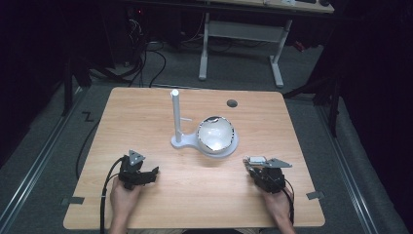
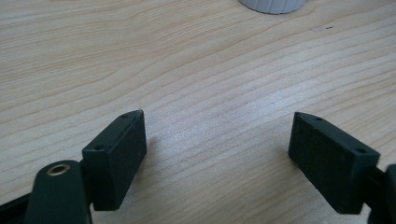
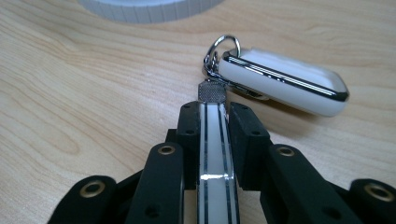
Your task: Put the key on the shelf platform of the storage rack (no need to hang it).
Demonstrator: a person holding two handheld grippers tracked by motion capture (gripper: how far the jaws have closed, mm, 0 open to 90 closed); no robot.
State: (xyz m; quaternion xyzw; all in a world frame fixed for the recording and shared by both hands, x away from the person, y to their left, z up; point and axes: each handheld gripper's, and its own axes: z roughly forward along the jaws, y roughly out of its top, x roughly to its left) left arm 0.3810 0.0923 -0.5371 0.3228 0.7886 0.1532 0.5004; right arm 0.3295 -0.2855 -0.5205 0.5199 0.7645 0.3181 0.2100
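A white key fob (image 3: 285,84) with chrome trim lies on the wooden table (image 1: 195,195), joined by a metal ring (image 3: 219,49) to a second flat white piece (image 3: 214,154). My right gripper (image 3: 215,109) is shut on that flat piece, low over the table. From above, the fob (image 1: 256,159) sticks out ahead of the right gripper (image 1: 257,169) at the table's right front. My left gripper (image 1: 150,174) rests at the left front, and its jaws (image 2: 217,135) stand wide apart over bare wood with nothing between them.
A white stand with an upright post (image 1: 175,114) and a side peg sits mid-table, with a shiny round bowl (image 1: 215,132) on its ridged white base (image 3: 149,7). A cable hole (image 1: 232,103) lies behind it. A desk frame (image 1: 241,34) stands beyond the table.
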